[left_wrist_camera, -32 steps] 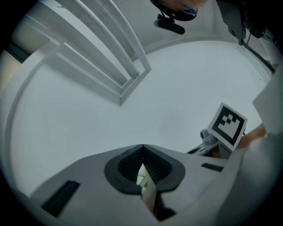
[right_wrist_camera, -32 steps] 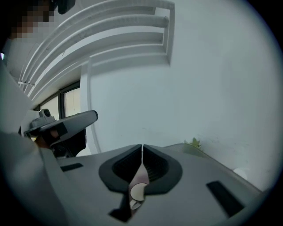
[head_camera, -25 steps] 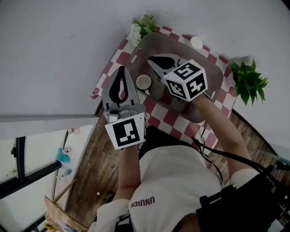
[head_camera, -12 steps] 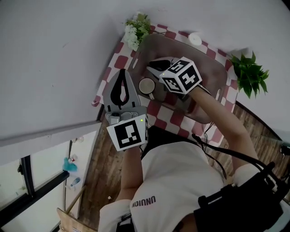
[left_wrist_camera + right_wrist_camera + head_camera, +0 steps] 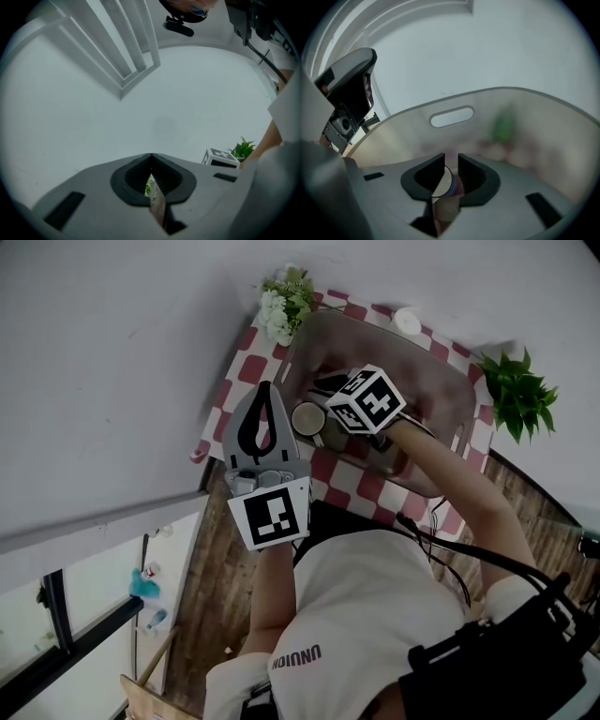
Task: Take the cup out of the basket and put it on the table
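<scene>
Cup (image 5: 307,417): inside the basket (image 5: 441,371), at its near left corner, not yet out. Right gripper (image 5: 450,161): reaching into the basket, jaws narrow and closed on the cup's sides. Whether clear of the basket floor: cannot tell. Left gripper (image 5: 265,395): jaws together, nothing between them, held over the left edge of the tabletop (image 5: 246,367), just beside the basket. Judged done: reach and grip. Judged left: lift over the basket wall, carry to bare tabletop, set down upright, release.
</scene>
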A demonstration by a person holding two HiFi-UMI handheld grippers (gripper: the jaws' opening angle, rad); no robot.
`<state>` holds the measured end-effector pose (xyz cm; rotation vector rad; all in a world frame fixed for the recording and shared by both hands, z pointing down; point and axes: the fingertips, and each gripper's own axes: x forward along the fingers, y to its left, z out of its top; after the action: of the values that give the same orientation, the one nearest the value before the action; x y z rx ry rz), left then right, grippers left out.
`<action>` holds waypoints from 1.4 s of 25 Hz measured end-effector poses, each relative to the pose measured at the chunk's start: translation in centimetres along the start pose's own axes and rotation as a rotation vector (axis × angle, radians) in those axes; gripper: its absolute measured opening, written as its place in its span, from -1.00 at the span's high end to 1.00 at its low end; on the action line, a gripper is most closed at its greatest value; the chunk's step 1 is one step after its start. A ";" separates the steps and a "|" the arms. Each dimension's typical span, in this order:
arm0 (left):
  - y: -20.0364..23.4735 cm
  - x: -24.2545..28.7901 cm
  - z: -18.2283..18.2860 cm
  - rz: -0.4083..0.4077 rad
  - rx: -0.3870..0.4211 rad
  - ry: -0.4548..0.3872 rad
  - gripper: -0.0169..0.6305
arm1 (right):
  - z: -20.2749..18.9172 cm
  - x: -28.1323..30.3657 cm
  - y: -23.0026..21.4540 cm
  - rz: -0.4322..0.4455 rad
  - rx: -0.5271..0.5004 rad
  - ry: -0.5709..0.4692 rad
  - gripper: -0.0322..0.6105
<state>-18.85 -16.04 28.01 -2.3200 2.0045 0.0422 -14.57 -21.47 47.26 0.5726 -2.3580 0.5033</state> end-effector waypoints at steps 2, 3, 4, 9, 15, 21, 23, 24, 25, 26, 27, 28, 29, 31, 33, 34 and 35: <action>0.1 0.2 -0.2 -0.006 -0.004 0.003 0.91 | -0.9 0.8 0.1 0.016 0.000 0.044 0.59; 0.1 0.2 -0.2 -0.008 -0.005 0.005 0.91 | -1.4 1.2 0.1 0.020 0.001 0.062 0.58; 0.1 0.3 -0.3 -0.010 -0.005 0.006 0.91 | -1.8 1.4 0.0 0.019 0.003 0.076 0.58; 0.3 0.7 -0.7 -0.009 -0.008 0.017 0.91 | -3.2 2.3 -0.7 0.010 0.012 0.119 0.57; 0.4 0.9 -0.9 -0.007 -0.018 0.018 0.91 | -4.5 3.2 -0.6 0.037 0.032 0.168 0.57; 0.5 1.0 -1.0 -0.004 -0.020 0.022 0.91 | -5.6 3.9 -0.5 0.042 0.046 0.198 0.56; 0.6 1.0 -1.0 -0.004 -0.022 0.022 0.91 | -5.7 4.2 -0.4 0.048 0.044 0.201 0.56; 0.6 1.0 -1.1 -0.003 -0.023 0.023 0.91 | -5.7 4.3 -0.4 0.047 0.046 0.203 0.56; 0.7 1.0 -1.1 -0.001 -0.023 0.024 0.91 | -5.8 4.5 -0.4 0.044 0.047 0.207 0.56; 0.8 1.0 -1.1 0.001 -0.022 0.025 0.91 | -5.9 4.7 -0.4 0.041 0.047 0.212 0.56; 0.8 1.1 -1.1 0.003 -0.021 0.025 0.91 | -6.0 4.9 -0.5 0.038 0.047 0.217 0.56; 0.9 1.0 -1.1 0.004 -0.021 0.024 0.91 | -6.2 5.0 -0.5 0.036 0.046 0.223 0.56; 0.9 1.0 -1.0 0.006 -0.022 0.024 0.91 | -6.3 5.2 -0.4 0.036 0.046 0.229 0.56; 1.0 0.9 -1.0 0.008 -0.026 0.023 0.91 | -6.6 5.5 -0.2 0.038 0.045 0.240 0.56; 1.1 0.8 -1.0 0.009 -0.028 0.022 0.91 | -6.7 5.8 -0.1 0.036 0.043 0.248 0.56; 1.2 0.8 -1.0 0.009 -0.027 0.022 0.91 | -6.8 5.9 -0.1 0.035 0.041 0.250 0.56; 1.2 0.8 -1.0 0.010 -0.026 0.023 0.91 | -6.9 5.9 -0.1 0.034 0.041 0.251 0.56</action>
<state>-19.92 -17.05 28.95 -2.3362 2.0387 0.0425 -15.17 -19.84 56.17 0.4597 -2.1259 0.6043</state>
